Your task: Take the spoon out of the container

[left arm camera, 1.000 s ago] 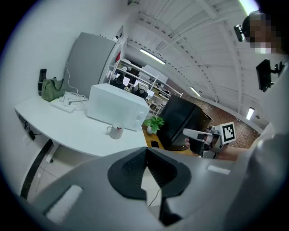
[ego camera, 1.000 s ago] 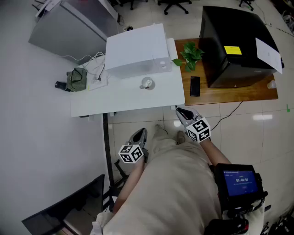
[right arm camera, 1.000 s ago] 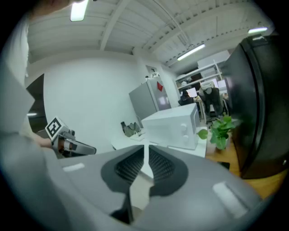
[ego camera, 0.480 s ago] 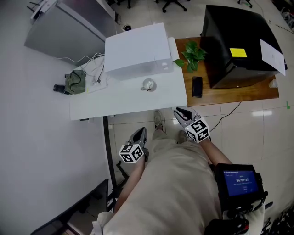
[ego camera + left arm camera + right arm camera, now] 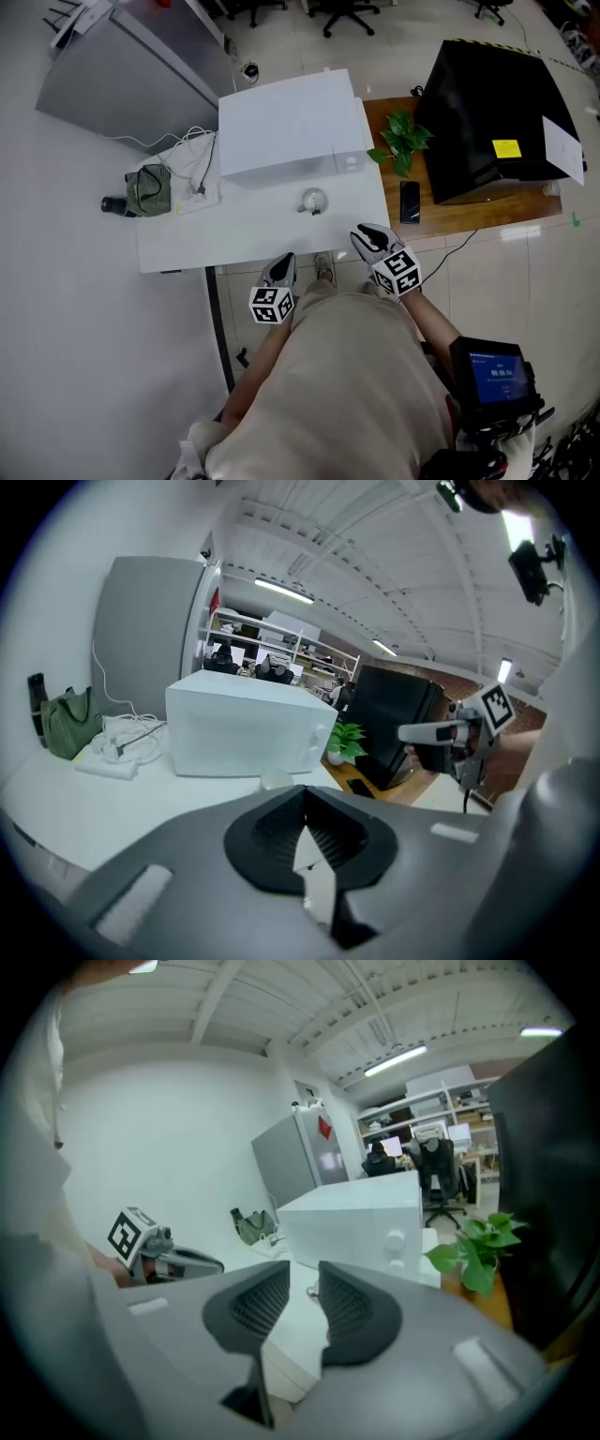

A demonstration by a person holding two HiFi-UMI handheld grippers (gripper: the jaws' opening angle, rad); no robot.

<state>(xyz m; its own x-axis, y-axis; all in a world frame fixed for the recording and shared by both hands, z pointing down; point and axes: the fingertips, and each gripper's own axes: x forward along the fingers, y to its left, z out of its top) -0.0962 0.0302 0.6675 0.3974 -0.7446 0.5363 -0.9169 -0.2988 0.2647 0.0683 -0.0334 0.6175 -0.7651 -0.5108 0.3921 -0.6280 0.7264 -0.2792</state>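
Note:
A small pale round container (image 5: 313,200) stands on the white table (image 5: 234,225), just in front of the white microwave (image 5: 291,122). The spoon is too small to make out; only a dark speck shows at the container's near rim. My left gripper (image 5: 281,261) hovers at the table's front edge, left of the container, its jaws shut on nothing (image 5: 302,799). My right gripper (image 5: 365,232) sits over the front right corner, jaws a little apart and empty (image 5: 305,1283). The container (image 5: 312,1291) shows far off between the right jaws.
A green bag (image 5: 148,187) and white cables (image 5: 195,159) lie at the table's left end. Right of the table stands a wooden bench (image 5: 469,211) with a potted plant (image 5: 401,141), a phone (image 5: 410,201) and a large black box (image 5: 497,117). A grey cabinet (image 5: 122,75) stands behind.
The person has moved up to the table. Both grippers have come forward from below the table edge to its front edge, closer to the container.

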